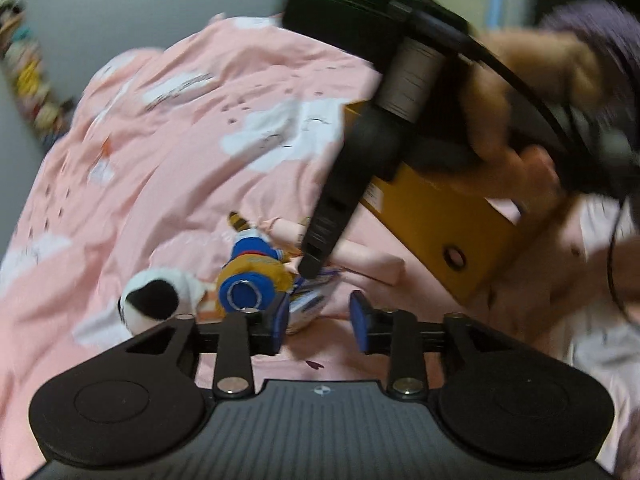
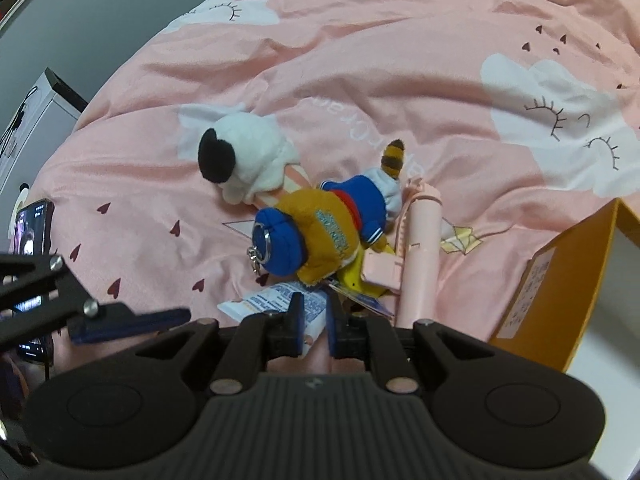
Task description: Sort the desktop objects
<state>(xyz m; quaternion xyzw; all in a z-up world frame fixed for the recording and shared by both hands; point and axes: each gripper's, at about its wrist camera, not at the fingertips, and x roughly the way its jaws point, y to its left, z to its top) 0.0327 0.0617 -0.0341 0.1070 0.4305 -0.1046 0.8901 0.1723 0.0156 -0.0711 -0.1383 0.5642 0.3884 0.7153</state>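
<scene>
The left gripper (image 1: 318, 322) stood open and empty, bare pink sheet (image 1: 180, 128) ahead. The right gripper (image 2: 314, 320) was nearly closed on a white-and-blue packet (image 2: 276, 300). Beyond it lay the plush toys (image 2: 320, 224); the yellow box (image 2: 560, 272) edged its right.

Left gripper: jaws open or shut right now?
Open. In the left wrist view the left gripper shows a clear gap between its blue pads, with only pink sheet visible in it.

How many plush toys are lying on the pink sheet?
2. The white plush toy with a black ear lies farther back; the orange and blue plush toy lies beside it, against the pink tube. Others may be hidden.
</scene>
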